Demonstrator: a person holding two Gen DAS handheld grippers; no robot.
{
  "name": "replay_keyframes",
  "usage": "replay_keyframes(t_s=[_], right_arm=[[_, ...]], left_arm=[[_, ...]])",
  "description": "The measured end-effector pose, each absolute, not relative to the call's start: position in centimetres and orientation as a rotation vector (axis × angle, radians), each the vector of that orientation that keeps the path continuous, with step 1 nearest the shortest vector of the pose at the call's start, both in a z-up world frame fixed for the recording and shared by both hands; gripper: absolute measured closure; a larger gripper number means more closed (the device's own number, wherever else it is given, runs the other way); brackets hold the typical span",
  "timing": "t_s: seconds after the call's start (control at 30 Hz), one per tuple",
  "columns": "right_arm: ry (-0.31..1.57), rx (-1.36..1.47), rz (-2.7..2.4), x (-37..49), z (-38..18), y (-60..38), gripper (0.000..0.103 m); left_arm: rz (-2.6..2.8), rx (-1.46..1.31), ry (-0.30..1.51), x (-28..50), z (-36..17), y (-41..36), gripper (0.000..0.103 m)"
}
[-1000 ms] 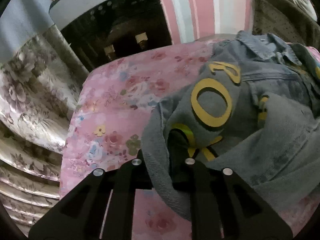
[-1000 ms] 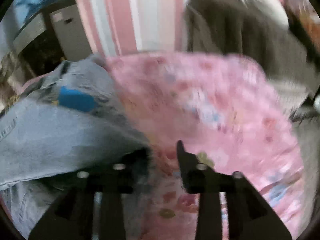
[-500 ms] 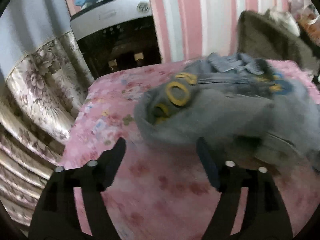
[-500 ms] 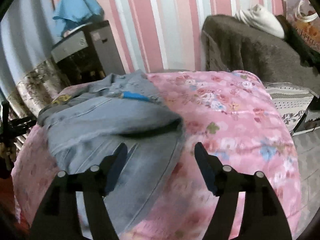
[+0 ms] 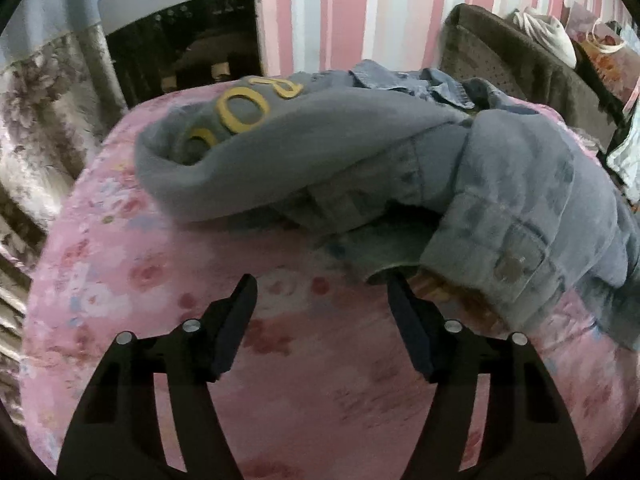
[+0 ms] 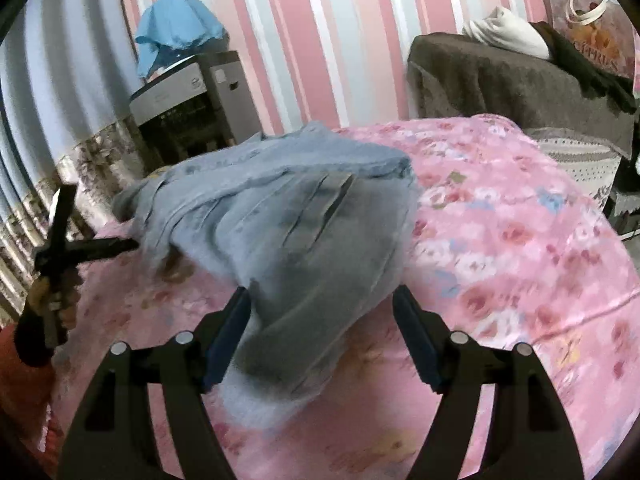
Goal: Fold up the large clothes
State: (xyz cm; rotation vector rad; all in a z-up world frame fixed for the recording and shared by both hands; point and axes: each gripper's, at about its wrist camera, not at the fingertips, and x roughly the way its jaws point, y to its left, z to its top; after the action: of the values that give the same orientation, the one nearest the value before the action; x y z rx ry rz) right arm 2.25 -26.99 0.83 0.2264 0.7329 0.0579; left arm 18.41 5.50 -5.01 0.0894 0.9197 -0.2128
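In the left wrist view, a flowered curtain (image 5: 44, 120) hangs at 9 o'clock, and a grey and black appliance (image 5: 180, 36) stands at 11 o'clock against the pink striped wall (image 5: 340, 8). The denim jacket (image 5: 360, 152) lies bunched on the bed's pink floral cover (image 5: 132, 272), filling the frame from 11 o'clock round to 3 o'clock. Yellow letters (image 5: 240, 114) show on the folded part near 11 o'clock, and a buttoned cuff (image 5: 516, 268) hangs toward 3 o'clock. The left gripper (image 5: 322, 292) sits at 6 o'clock with its fingers spread wide and released; the right-hand fingertip (image 5: 394, 284) is just beside the jacket's lower edge, though whether it touches cannot be told. A brown draped chair (image 5: 520, 64) stands at 2 o'clock.

In the right wrist view, the left gripper (image 6: 96, 246) shows at 9 o'clock, near the jacket's far edge. A blue cloth (image 6: 176, 28) tops the appliance (image 6: 192, 100) at 11 o'clock. The jacket (image 6: 296, 232) lies at the centre of the cover (image 6: 520, 248), its near hem reaching down between the spread, released fingers of the right gripper (image 6: 322, 304) at 6 o'clock; nothing is clamped. The chair (image 6: 500, 80) with a white bundle (image 6: 504, 32) stands at 2 o'clock.
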Motion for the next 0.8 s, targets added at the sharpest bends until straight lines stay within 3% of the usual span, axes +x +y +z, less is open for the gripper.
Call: replay_keyframes(t_s=[0.1, 0.13, 0.17, 0.2, 0.27, 0.33, 0.37, 0.57, 0.8], right_arm=[[0.749, 0.194, 0.05, 2.0, -0.1, -25.8, 0.029], [0.759, 0.193, 0.05, 2.2, -0.5, -25.6, 0.029], [0.773, 0.197, 0.048, 2.4, -1.0, -25.6, 0.029], [0.782, 0.205, 0.056, 2.6, -1.4, -25.4, 0.03], [0.798, 0.217, 0.087, 3.4, -2.3, -25.1, 0.049], [0.811, 0.205, 0.092, 4.1, -2.8, -25.0, 0.082], [0.8, 0.196, 0.094, 4.2, -2.5, -25.0, 0.087], [0.671, 0.186, 0.127, 3.1, 2.8, -26.9, 0.091], [0.672, 0.183, 0.19, 2.1, 4.8, -26.8, 0.091]], left_arm=[[-0.203, 0.131, 0.922, 19.2, -5.6, 4.2, 0.035], [-0.206, 0.135, 0.931, 19.3, -6.0, 3.7, 0.044], [-0.221, 0.137, 0.95, 19.9, -6.6, 3.1, 0.066], [-0.233, 0.137, 0.967, 20.3, -7.0, 2.7, 0.08], [-0.225, 0.155, 0.945, 20.5, -7.0, 2.3, 0.095], [-0.222, 0.166, 0.936, 20.2, -6.6, 2.2, 0.1], [-0.232, 0.148, 0.936, 19.9, -6.3, 2.6, 0.1], [-0.284, 0.073, 0.875, 14.9, -3.0, 6.0, 0.101], [-0.294, 0.017, 0.741, 5.4, 3.1, 10.1, 0.101]])
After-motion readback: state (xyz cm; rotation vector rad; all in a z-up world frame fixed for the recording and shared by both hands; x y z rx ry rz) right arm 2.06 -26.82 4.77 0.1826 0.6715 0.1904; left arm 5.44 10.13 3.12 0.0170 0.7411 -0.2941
